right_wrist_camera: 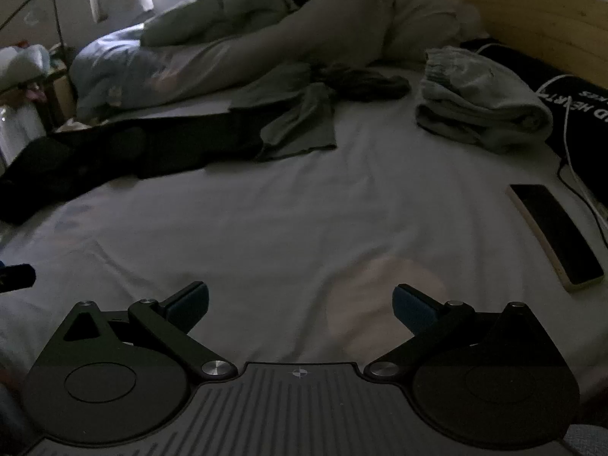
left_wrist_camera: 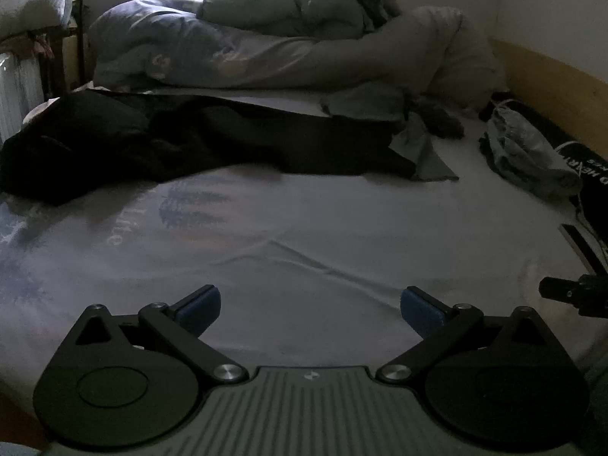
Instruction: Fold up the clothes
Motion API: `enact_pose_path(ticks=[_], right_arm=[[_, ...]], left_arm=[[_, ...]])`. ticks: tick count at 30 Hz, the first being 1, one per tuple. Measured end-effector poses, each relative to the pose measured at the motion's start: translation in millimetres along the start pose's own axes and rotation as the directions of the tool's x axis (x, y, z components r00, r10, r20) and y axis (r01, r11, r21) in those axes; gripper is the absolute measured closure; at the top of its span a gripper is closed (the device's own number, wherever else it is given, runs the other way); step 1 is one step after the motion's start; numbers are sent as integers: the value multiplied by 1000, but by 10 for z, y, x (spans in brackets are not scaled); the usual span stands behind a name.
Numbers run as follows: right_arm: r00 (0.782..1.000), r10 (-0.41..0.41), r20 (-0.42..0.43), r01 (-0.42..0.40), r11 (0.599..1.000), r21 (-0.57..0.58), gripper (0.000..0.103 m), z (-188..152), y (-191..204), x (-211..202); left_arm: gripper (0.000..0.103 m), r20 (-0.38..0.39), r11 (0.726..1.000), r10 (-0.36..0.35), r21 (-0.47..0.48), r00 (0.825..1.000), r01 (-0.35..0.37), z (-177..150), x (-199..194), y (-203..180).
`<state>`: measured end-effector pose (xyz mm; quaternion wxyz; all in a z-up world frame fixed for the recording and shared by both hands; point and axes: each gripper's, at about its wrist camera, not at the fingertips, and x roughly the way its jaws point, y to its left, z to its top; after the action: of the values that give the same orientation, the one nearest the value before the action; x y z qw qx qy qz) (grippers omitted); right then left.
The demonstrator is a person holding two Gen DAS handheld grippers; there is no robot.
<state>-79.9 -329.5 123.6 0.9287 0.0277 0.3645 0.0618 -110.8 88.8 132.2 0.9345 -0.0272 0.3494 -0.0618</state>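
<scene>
Dim bedroom light falls over a pale bed sheet (right_wrist_camera: pixel 266 220), faintly printed and creased, that fills both wrist views. Across its far left part lies a black garment (left_wrist_camera: pixel 212 140), spread out long and rumpled, one end bunched near the mattress edge; it shows again in the right wrist view (right_wrist_camera: pixel 125 152). Touching its right end is a grey-green garment (right_wrist_camera: pixel 300 121), crumpled and partly overlapping the black one. Further right a light grey folded garment (right_wrist_camera: pixel 478 102) sits by itself on the sheet, beside a black pillow with white lettering (right_wrist_camera: pixel 570 110). Behind all of this a heaped duvet (left_wrist_camera: pixel 212 49) and pillows run along the back of the bed, against a wooden headboard (right_wrist_camera: pixel 539 19). A dark phone (right_wrist_camera: pixel 554 235) lies flat at the right edge, with a white cable nearby. Closer in, the left gripper (left_wrist_camera: pixel 309 307) hovers over bare sheet with its blue-padded jaws spread wide and nothing between them. So does the right gripper (right_wrist_camera: pixel 300 304), well apart from every garment
</scene>
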Motion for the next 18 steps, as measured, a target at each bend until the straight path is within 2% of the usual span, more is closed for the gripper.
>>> enact_pose_path(ticks=[18], right_arm=[[1000,-9,-7,9,1000,-3,0,27,-1,32]], left_arm=[[0,24,999,0,35,1000,-1,-14,-17,-83]])
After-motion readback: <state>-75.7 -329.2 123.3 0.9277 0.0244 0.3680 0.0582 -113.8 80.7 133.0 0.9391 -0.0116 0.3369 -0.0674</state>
